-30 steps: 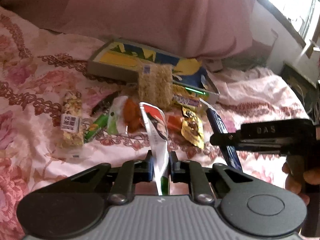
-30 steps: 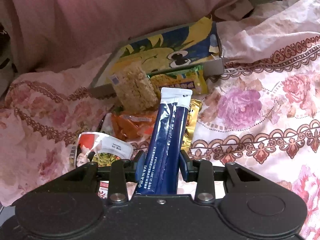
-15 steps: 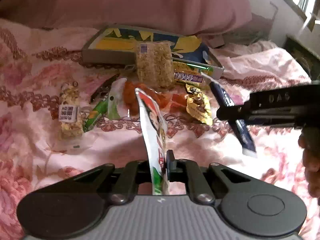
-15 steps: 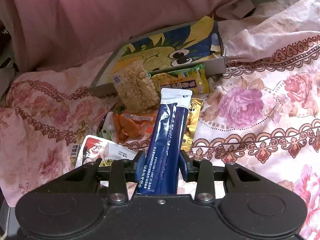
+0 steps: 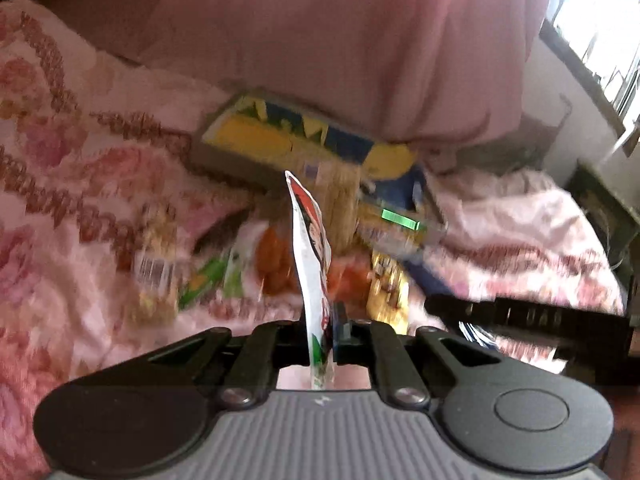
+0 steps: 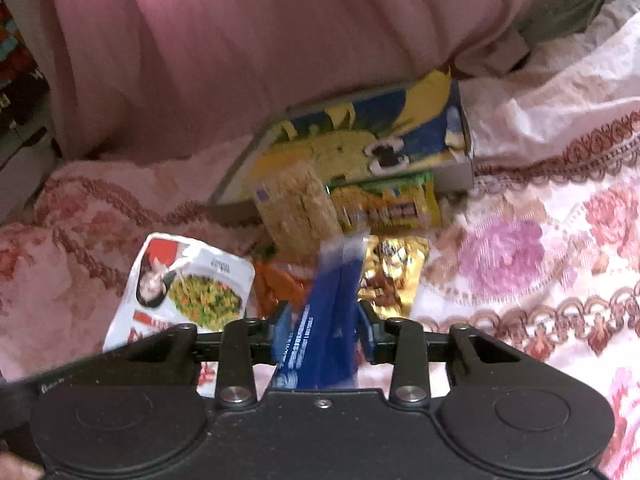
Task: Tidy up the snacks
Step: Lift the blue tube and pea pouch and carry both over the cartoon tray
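My left gripper (image 5: 322, 330) is shut on a white snack pouch (image 5: 310, 248) with a red and green print, held edge-on above the bed; its printed face shows in the right wrist view (image 6: 184, 284). My right gripper (image 6: 324, 320) is shut on a long blue sachet (image 6: 328, 320), and it shows at the right of the left wrist view (image 5: 520, 316). A yellow and blue cartoon box (image 6: 360, 148) lies flat at the back. Several snacks lie in a pile in front of it: a noodle block (image 6: 298, 204), a yellow-green pack (image 6: 390, 208), a gold pack (image 6: 390, 276), an orange pack (image 6: 280, 284).
The floral pink bedspread (image 6: 520, 260) covers everything. A pink quilt (image 6: 260, 40) rises behind the box. A granola bar with a barcode (image 5: 154, 256) and a green pack (image 5: 204, 280) lie left of the pile. A window (image 5: 600, 20) is at the far right.
Both grippers have lifted and swung with their packets still held. The white pouch now stands higher in the right wrist view. Both views are blurred by motion.
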A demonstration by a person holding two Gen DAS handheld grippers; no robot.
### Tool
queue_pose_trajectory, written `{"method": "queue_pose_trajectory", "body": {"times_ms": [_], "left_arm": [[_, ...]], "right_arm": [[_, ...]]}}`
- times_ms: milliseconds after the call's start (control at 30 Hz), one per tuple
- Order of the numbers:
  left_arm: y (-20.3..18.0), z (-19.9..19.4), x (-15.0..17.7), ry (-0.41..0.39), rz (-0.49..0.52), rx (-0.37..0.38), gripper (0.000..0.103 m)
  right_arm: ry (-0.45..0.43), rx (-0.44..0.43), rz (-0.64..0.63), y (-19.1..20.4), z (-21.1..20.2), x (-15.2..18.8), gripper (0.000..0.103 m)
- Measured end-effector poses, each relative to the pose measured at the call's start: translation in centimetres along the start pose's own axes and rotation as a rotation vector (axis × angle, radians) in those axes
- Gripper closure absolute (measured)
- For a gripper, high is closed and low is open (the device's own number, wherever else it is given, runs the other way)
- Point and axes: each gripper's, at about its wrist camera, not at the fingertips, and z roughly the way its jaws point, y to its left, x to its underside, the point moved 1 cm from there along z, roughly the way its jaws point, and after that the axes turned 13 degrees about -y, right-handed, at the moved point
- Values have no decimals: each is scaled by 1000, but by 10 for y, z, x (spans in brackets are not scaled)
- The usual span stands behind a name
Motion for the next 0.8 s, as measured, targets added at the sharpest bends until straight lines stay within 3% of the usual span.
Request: {"method": "queue_pose_trajectory", "body": {"times_ms": [167,267,333,400,467,633,700,800], "left_arm": [[-7,19,-33,-41,12,5,96],[-11,31,-41,-54,24,15,96],[-8,36,-39,-61,19,18,96],[1,40,-32,-47,-21,14,96],[10,44,-25,-23,-59,-3,96],[17,47,-30,-37,-75,-4,96],[17,46,-32,-54,-78,4,95],[19,45,-34,-62,-85,6,95]], "right_arm": [[-9,6,22,-7,13,-11,87],[59,23,37,-14,26,-7,86],[126,51,24,-17,34,0,76],[166,70,7,-18,40,5,52],[182,80,-38,-15,44,12,46],[232,97,-184,-4,61,26,46],[246,116,-255,1,67,32,60],[240,133,-317,7,69,36,66]]}}
